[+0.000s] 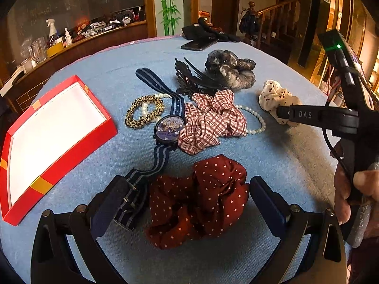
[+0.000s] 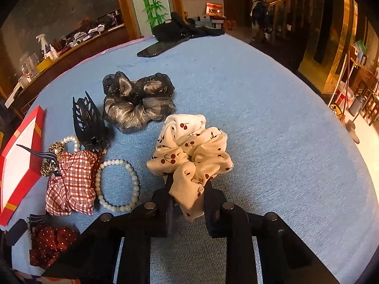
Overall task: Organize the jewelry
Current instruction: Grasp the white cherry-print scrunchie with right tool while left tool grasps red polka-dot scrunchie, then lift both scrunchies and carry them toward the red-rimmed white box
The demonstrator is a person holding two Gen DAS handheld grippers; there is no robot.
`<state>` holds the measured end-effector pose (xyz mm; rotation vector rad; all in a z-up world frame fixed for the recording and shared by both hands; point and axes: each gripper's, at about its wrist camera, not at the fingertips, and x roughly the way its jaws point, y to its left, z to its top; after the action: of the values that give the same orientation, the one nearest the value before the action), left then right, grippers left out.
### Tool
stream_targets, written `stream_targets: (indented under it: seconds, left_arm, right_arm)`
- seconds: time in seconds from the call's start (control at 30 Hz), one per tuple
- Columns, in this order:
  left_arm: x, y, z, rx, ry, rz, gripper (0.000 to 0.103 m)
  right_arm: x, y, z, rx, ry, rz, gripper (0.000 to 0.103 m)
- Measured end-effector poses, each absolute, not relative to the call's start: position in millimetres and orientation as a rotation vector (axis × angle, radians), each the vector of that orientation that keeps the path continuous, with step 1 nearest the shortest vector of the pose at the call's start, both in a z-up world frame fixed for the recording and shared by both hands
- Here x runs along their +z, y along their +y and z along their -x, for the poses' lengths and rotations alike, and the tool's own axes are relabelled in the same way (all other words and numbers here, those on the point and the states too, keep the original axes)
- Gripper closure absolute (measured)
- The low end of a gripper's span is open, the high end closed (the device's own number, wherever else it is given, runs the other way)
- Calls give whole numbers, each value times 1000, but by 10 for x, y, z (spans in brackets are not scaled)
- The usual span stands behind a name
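Note:
My left gripper (image 1: 189, 196) is open, its fingers on either side of a dark red polka-dot scrunchie (image 1: 201, 201) on the blue cloth. My right gripper (image 2: 188, 201) is shut on a cream cherry-print scrunchie (image 2: 189, 151), also seen in the left wrist view (image 1: 274, 97). An empty red box with a white inside (image 1: 54, 132) lies at the left. Between them lie a striped-strap watch (image 1: 169, 127), a red plaid scrunchie (image 1: 210, 120), a pearl bracelet (image 2: 118, 184), a leopard hair tie (image 1: 144, 114), a black claw clip (image 1: 196, 80) and a grey sheer scrunchie (image 1: 229, 68).
A black phone (image 1: 197, 45) and dark cloth items (image 1: 208, 32) lie at the far edge of the round blue-covered table (image 2: 272, 118). A cluttered wooden counter (image 1: 71, 40) stands beyond on the left, a staircase railing (image 1: 274, 16) on the right.

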<state>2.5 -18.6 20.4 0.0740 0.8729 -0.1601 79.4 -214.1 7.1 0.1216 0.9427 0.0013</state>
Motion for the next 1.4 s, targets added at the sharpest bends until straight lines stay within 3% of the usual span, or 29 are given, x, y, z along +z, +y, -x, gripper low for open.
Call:
stream_targets:
  seconds: [0.1, 0.17, 0.3, 0.33, 0.37, 0.57, 0.83, 1.13, 1.2, 1.27, 1.4]
  left_arm:
    - [196, -195, -31, -157, 862, -79, 2]
    - [187, -206, -35, -151, 857, -90, 15]
    - [170, -201, -58, -145, 854, -89, 26]
    - [172, -197, -63, -138, 847, -92, 32]
    - [183, -191, -58, -127, 835, -94, 46]
    - [283, -131, -32, -176, 785, -42, 84]
    - [322, -71, -25, -240, 782, 25, 98]
    - [304, -38, -58, -239, 800, 53, 98]
    - [265, -48, -83, -243, 832, 50, 89]
    - [252, -68, -83, -248, 848, 46, 40]
    - [288, -134, -3, -250, 817, -5, 35]
  right_arm:
    - [90, -2138, -756, -9, 915, -117, 83]
    - [97, -2134, -742, -16, 902, -111, 83]
    - [108, -2133, -706, -24, 881, -99, 83]
    - [113, -2134, -698, -25, 876, -98, 83]
    - [117, -2133, -697, -23, 871, -97, 83]
    - [165, -2124, -647, -30, 835, -84, 83]
    - [256, -2134, -569, -36, 774, -89, 83]
    - [282, -2147, -581, -34, 766, -96, 83]
    - [284, -2157, -570, -38, 764, -95, 82]
    - [284, -2156, -567, -36, 764, -93, 82]
    - [288, -2160, -572, -32, 765, -95, 82]
